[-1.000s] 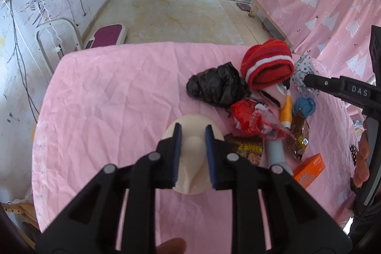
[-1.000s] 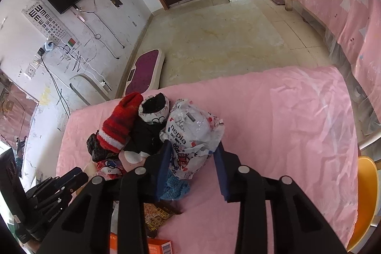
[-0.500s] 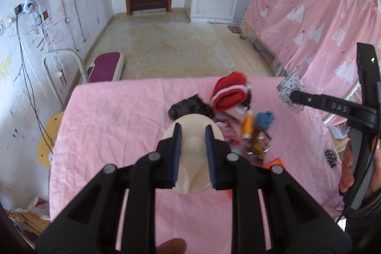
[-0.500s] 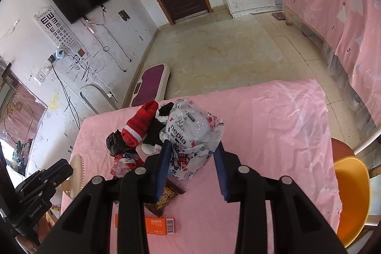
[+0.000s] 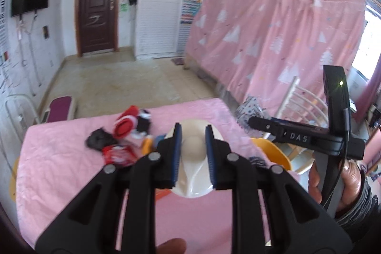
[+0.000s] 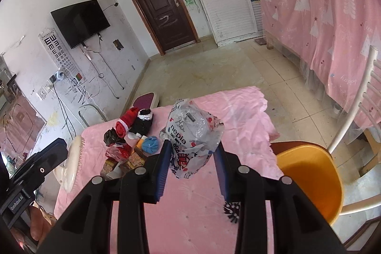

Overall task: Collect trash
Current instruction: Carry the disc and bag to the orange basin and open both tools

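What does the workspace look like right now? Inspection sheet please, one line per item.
Surface: pink cloth, wrinkled.
Job's things: crumpled plastic wrapper and cream brush, both held.
Clutter: red-and-white knit, black bag, blue yarn ball, snack packets, piled at one side.
Grippers: left gripper shut on cream brush; right gripper shut on crumpled plastic wrapper.
Cables: wall cables.
Surroundings: orange chair, door, TV, pink curtain.

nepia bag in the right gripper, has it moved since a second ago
Yes. The nepia bag has risen and pulled back from the clutter pile on the pink table.
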